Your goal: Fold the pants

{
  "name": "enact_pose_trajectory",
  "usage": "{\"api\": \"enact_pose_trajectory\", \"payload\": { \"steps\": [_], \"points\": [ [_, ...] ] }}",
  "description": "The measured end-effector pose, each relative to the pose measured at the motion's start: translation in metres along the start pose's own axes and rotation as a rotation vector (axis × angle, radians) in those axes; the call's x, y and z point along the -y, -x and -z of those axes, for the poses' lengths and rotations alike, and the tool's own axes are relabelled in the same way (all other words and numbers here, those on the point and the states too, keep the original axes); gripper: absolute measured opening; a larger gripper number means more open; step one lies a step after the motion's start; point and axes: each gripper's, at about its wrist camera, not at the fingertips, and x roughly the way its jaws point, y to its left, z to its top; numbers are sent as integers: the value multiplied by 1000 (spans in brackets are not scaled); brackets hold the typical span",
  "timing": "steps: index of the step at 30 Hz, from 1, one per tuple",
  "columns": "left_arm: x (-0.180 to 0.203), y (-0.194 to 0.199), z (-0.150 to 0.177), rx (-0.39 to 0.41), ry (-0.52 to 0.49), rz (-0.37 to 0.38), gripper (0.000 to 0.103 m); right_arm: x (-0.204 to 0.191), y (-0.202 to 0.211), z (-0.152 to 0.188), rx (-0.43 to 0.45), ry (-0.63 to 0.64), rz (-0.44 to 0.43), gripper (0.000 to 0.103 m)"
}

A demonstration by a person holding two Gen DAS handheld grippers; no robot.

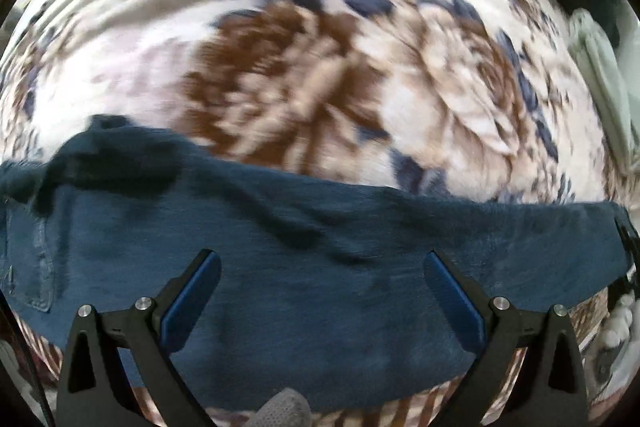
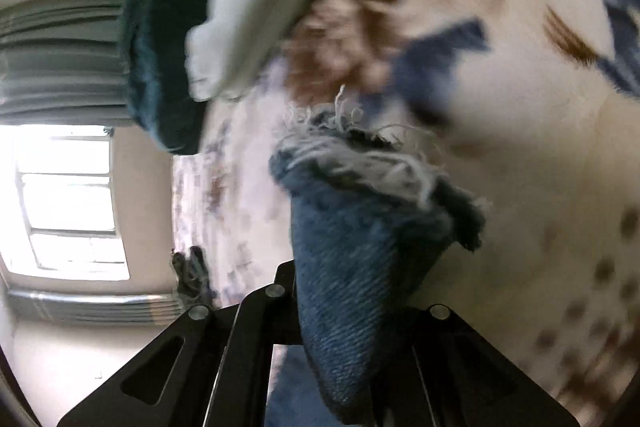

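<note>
In the left wrist view, the left claw [image 1: 320,303] stands wide open, its two blue-padded fingers [image 1: 192,299] spread far apart with nothing pinched between them. It points down at the jeans [image 1: 320,267], a band of dark blue denim stretched across the lower part of the view on a floral blanket [image 1: 280,87] with brown and navy blooms. A pocket seam shows on the denim at the left edge. Just below the claw a bit of grey knit fabric [image 1: 284,411] pokes into view. Farther off, a pale folded garment [image 1: 600,79] lies at the right edge of the blanket, and a dark teal cloth lies along the top.

In the right wrist view, the right claw [image 2: 316,307] is clamped tight on the frayed hem [image 2: 360,163] of a jeans leg, the denim bunched up between its black fingers and held above the blanket. Beyond it lie a heap of pale clothes [image 2: 248,27] and a dark teal garment [image 2: 160,47]. Farthest away are a bright window [image 2: 68,203] and a grey curtain [image 2: 60,59].
</note>
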Motion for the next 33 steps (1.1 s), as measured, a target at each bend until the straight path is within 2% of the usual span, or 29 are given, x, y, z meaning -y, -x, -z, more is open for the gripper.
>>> {"api": "enact_pose_trajectory", "payload": {
  "steps": [4, 9, 11, 13, 16, 21, 23, 24, 25, 26, 27, 28, 29, 30, 31, 33],
  "points": [
    [-44, 24, 4, 6, 37, -33, 103, -66, 16, 41, 28, 145, 61, 6],
    [-121, 58, 18, 19, 79, -111, 103, -144, 8, 122, 18, 293, 131, 6],
    [-145, 68, 23, 26, 96, -134, 103, -155, 10, 173, 1, 337, 156, 6],
    [-174, 77, 31, 28, 117, -146, 103, -175, -7, 212, -20, 379, 177, 6],
    [-216, 86, 41, 33, 149, -168, 103, -193, -37, 291, -66, 504, 229, 6],
    [-271, 83, 56, 15, 205, -198, 103, -204, -112, 431, -202, 765, 291, 6],
    [-286, 82, 58, 13, 224, -196, 103, -198, -139, 486, -289, 870, 323, 7],
    [-292, 82, 57, 15, 232, -194, 103, -191, -148, 507, -323, 907, 353, 9],
    [-295, 82, 57, 17, 240, -189, 103, -184, -160, 522, -365, 940, 383, 16],
    [-300, 83, 56, 18, 251, -183, 103, -175, -172, 539, -434, 960, 418, 28],
    [-302, 84, 55, 21, 261, -174, 103, -170, -177, 545, -475, 965, 428, 33],
    [-303, 87, 53, 27, 274, -152, 103, -169, -177, 551, -508, 975, 421, 50],
    [-303, 89, 50, 31, 284, -130, 103, -171, -176, 552, -560, 984, 391, 75],
    [-301, 91, 46, 37, 290, -103, 103, -173, -174, 552, -610, 973, 358, 85],
    [-297, 92, 44, 40, 291, -82, 103, -176, -169, 549, -653, 948, 319, 89],
    [-282, 94, 34, 41, 284, -13, 103, -183, -150, 532, -713, 874, 219, 89]
  ]
}}
